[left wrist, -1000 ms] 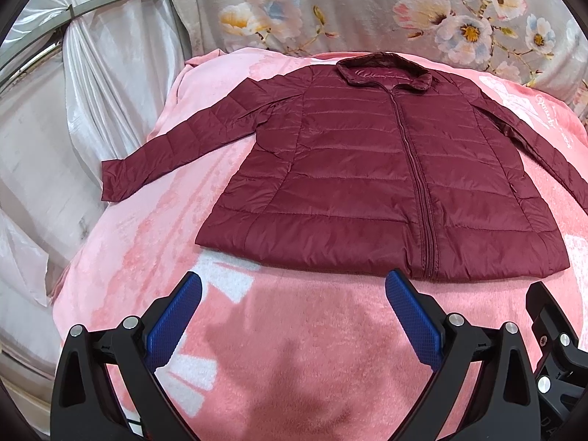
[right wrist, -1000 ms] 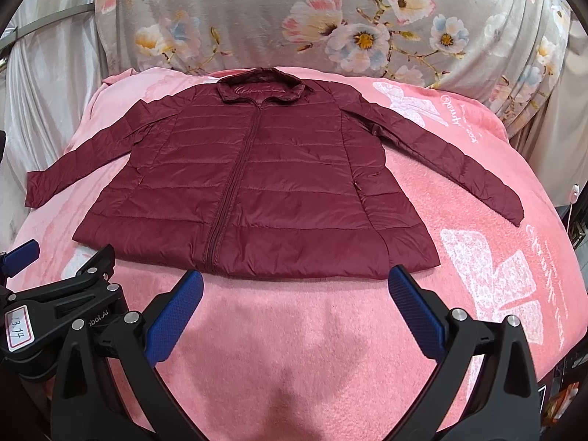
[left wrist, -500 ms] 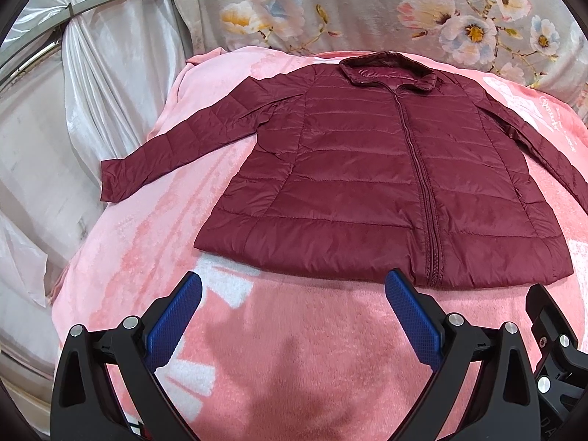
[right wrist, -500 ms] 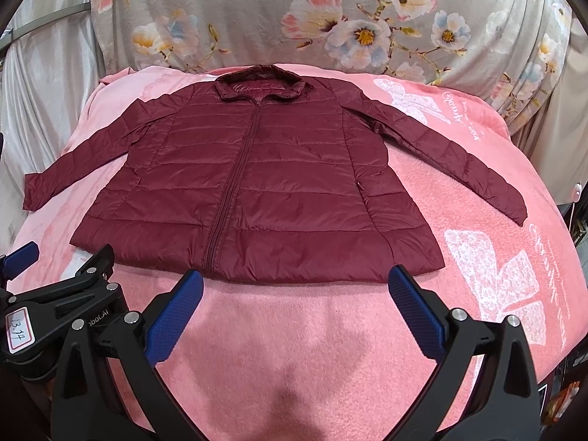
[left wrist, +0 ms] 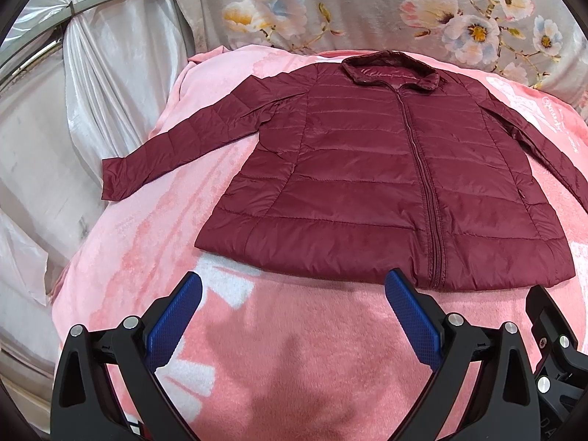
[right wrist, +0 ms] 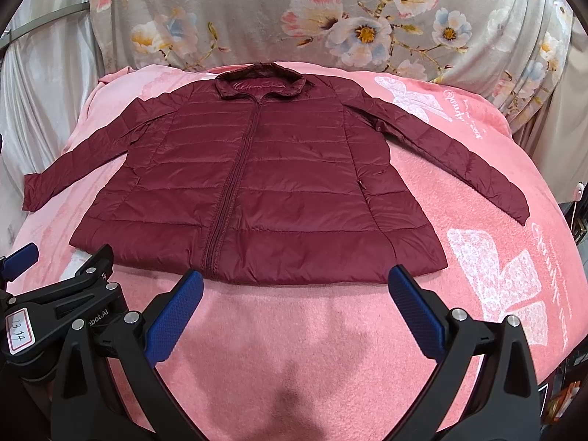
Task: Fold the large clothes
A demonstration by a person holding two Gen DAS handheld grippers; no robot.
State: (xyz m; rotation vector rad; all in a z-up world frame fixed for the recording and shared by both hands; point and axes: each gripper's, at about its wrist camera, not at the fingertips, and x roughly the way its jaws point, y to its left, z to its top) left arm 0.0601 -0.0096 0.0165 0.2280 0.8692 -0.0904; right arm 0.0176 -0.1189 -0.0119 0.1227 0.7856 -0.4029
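A dark red quilted jacket [left wrist: 367, 169] [right wrist: 257, 183] lies flat and zipped on a pink blanket [left wrist: 294, 360] [right wrist: 301, 338], collar at the far side, both sleeves spread outward. My left gripper [left wrist: 292, 284] hovers open just short of the jacket's hem, left of the zipper. Open as well, my right gripper [right wrist: 296, 281] hangs over the hem's right half, empty. The left sleeve cuff [left wrist: 114, 180] lies near the blanket's left edge, and the right sleeve cuff [right wrist: 514, 209] points toward the right.
A grey floral cloth [right wrist: 330, 18] covers the back behind the blanket. White satin drapes [left wrist: 92, 92] hang at the left. The blanket drops off at the left and right edges. Part of the left tool [right wrist: 55, 312] shows at the right wrist view's lower left.
Both grippers have crept forward toward the jacket's hem, which now sits slightly lower and closer in both views. Jaws stay open; the jacket has not moved.
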